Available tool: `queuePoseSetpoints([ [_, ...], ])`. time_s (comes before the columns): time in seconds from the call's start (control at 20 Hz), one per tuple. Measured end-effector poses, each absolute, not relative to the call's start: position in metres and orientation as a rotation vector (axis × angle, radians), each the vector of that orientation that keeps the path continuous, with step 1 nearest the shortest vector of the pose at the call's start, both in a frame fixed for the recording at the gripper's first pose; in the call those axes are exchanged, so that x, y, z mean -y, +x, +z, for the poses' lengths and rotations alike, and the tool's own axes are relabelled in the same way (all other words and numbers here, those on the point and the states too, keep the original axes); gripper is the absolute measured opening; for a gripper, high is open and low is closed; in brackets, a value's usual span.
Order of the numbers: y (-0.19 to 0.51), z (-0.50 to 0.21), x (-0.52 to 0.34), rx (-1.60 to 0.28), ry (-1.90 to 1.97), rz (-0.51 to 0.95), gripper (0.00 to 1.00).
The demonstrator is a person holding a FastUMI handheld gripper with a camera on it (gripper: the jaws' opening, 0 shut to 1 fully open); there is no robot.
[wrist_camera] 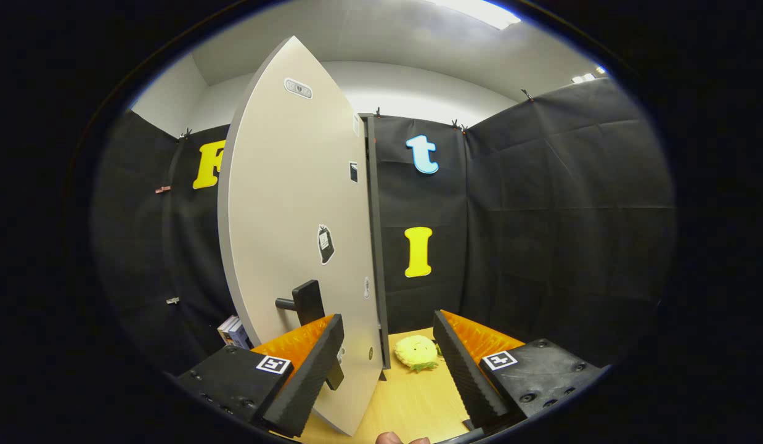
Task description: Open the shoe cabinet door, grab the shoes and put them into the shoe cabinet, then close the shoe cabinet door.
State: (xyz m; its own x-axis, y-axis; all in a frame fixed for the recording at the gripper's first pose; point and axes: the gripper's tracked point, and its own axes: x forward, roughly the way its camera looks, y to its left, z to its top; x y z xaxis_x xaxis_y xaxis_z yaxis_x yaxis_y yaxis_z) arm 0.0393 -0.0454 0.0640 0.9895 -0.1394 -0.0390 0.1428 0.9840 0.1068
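The shoe cabinet door (289, 216), a tall light grey panel, stands close in front of me at a slant. Its black handle (307, 301) sticks out low on the panel, just above and behind my left finger (307, 376). My gripper (387, 320) is open, and the door's lower free edge reaches down between the fingers without either one pressing on it. A dark upright strip (375, 246) runs along the door's right edge. Beyond the right finger (465, 370), a yellow fluffy shoe (416, 353) lies on the wooden floor (412, 401).
Black cloth walls (542, 234) close the booth behind and to the right. A small stack of boxes or books (233, 332) stands low on the left behind the door. A person's fingertip (391, 438) shows at the very bottom between the fingers.
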Motion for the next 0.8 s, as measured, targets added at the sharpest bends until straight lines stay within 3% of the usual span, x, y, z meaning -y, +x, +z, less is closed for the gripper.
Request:
queuePoseSetpoints([
  [0.8, 0.113, 0.055, -0.108, -0.087, 0.126, 0.082, 0.97],
])
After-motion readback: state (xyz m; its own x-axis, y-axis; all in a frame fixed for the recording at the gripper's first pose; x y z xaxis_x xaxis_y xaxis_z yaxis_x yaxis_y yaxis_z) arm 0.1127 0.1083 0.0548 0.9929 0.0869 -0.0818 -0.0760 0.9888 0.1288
